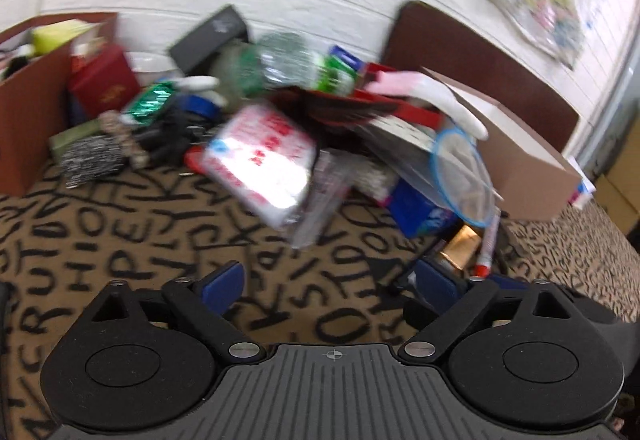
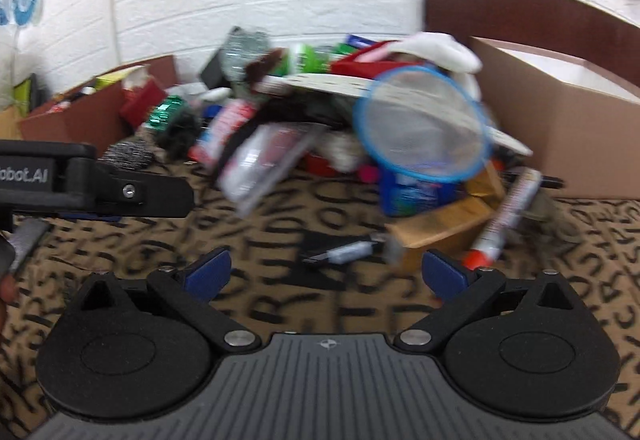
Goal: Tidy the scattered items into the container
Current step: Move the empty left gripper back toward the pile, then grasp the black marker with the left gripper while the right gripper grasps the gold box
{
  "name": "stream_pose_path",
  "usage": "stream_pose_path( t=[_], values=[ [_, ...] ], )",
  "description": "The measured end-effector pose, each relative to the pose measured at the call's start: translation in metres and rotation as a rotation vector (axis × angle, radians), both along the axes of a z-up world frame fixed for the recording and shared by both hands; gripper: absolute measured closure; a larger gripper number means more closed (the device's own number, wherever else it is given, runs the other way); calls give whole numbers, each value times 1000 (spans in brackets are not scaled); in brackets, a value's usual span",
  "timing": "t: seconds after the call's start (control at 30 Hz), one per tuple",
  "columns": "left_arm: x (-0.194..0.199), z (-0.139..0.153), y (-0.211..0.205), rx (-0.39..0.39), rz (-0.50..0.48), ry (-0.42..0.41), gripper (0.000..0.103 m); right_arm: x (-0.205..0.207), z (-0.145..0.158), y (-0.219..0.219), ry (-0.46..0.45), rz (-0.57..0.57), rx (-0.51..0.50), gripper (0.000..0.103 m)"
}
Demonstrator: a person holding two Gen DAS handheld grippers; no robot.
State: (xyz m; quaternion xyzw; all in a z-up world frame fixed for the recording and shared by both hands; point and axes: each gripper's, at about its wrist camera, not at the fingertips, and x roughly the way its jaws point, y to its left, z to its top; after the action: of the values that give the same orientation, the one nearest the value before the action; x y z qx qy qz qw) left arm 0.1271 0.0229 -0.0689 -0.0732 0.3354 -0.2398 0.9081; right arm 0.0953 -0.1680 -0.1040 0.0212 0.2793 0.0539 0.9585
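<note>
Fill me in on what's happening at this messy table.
A person holds a claw in each hand over a letter-patterned tablecloth, tidying clutter into a container. The left claw and the right claw are both open and empty. A blurred pile sits ahead: a blue-rimmed mesh strainer, a green bottle, a red-capped marker. A cardboard box stands on the right. Nothing is grasped yet.

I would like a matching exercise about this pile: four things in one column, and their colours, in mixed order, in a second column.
Things:
1. round net hoop
2. cardboard box
3. marker cap
4. gripper pads

Colours:
A. red
B. dark blue
C. light blue rim
D. brown

Pairs: 1-C, 2-D, 3-A, 4-B
</note>
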Motion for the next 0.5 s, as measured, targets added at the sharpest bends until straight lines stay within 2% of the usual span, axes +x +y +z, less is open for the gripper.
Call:
stream_pose_path(
  t=[0.13, 0.27, 0.5],
  values=[
    [3, -7, -27, 50, -84, -9, 29, 4, -4, -20, 10, -50, 14, 22],
    [7, -16, -44, 100, -148, -4, 50, 6, -3, -32, -1, -103, -4, 31],
    [9, -24, -62, 112, -223, 0, 50, 15, 4, -49, -7, -144, 22, 35]
  ],
)
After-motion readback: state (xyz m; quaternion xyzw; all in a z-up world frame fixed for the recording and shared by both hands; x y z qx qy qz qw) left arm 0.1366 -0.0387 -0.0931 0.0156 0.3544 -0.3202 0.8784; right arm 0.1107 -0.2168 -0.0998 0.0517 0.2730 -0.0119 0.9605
